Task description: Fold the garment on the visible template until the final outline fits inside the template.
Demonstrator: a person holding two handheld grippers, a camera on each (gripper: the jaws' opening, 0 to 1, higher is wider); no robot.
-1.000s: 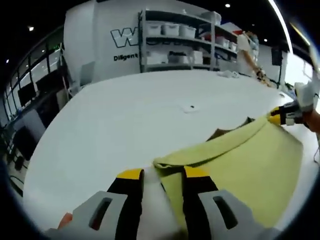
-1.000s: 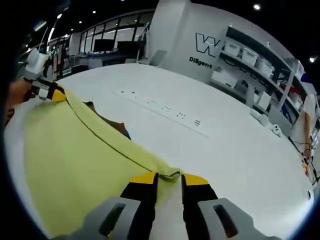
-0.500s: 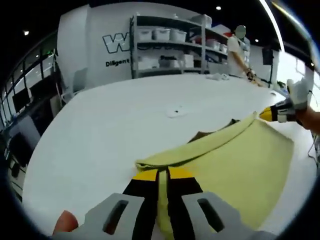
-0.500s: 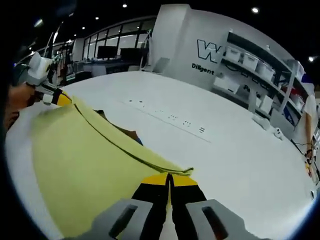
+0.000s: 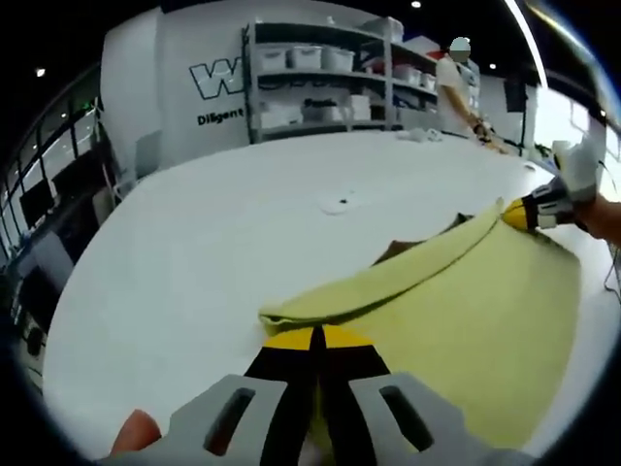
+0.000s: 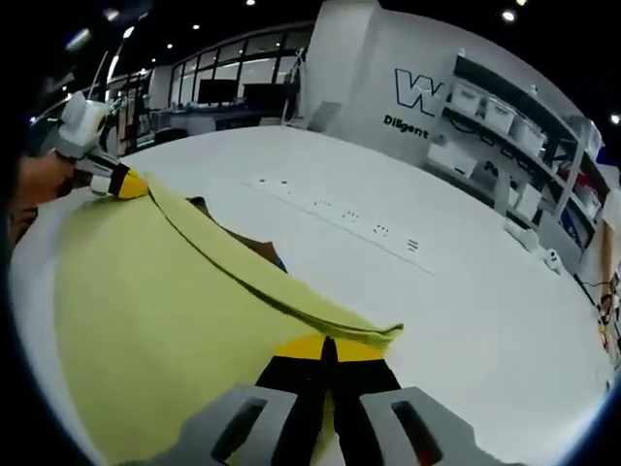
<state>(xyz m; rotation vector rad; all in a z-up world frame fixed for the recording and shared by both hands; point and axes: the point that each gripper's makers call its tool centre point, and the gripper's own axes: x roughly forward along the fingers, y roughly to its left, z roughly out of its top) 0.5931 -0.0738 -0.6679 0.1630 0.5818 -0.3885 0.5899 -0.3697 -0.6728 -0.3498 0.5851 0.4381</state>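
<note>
- Garment: yellow-green cloth, matte and soft, lying on the white table with one long edge lifted and rolled into a thick hem-like ridge that runs between the two grippers. In the right gripper view the same cloth spreads wide and mostly flat below that ridge.
- Under the lifted edge we see a dark brown patch with a sliver of blue at its edge; we judge it may be the template or part of it, but can't tell.
- Left gripper: yellow-tipped black jaws together, pinched on one end of the ridge.
- Right gripper: jaws likewise closed, clamped on the other end of the ridge. It also shows at the far end of the cloth in the left gripper view.
- Risk, our judgement: uneven pull between the two ends would skew the fold line, leaving the outline overhanging the template.
- Risk: only a thin fold sits in each jaw; limp fabric could slip out mid-carry and collapse into wrinkles.
- Risk: the smooth tabletop offers little grip, so the lower layer may drag along with the fold.
- Beyond: small round fitting in the table, row of sockets, shelving with bins, a person standing by it.
</note>
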